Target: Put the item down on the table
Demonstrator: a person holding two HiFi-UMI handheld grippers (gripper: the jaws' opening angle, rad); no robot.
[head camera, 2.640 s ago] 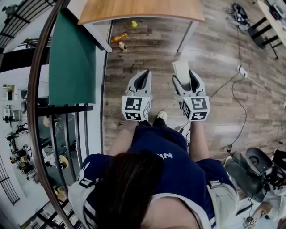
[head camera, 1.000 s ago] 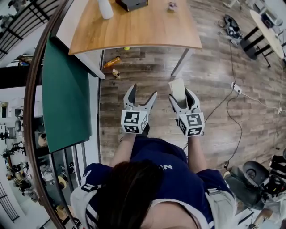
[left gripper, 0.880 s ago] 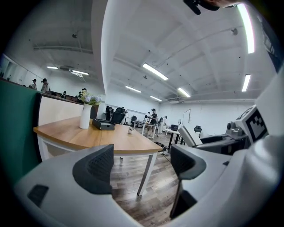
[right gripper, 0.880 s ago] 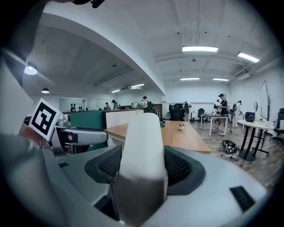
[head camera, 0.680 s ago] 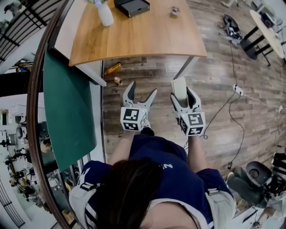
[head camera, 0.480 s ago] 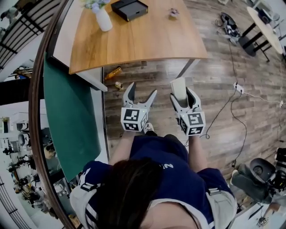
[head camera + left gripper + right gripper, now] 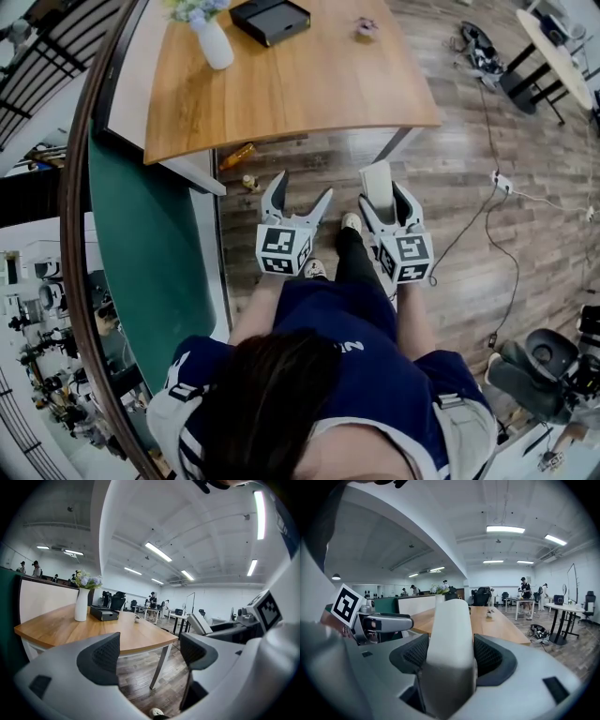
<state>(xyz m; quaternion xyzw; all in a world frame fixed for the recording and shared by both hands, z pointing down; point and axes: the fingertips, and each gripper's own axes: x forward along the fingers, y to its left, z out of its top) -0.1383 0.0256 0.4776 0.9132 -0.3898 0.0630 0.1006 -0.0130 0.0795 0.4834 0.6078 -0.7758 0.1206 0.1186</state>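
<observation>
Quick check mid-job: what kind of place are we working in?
Most likely an open-plan office or lab workspace: a wood-topped table with a flower vase, rows of desks and office chairs behind it under ceiling strip lights, and power cables trailing across the wood floor.

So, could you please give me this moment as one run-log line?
right gripper: shut on white item | left gripper: open, empty | table: ahead, item not yet down

Item: off-white smooth round-topped block [image 7: 449, 634]
Pose: upright
Location: clamped in right claw [image 7: 382, 195], short of wooden tabletop [image 7: 309, 84]
</observation>
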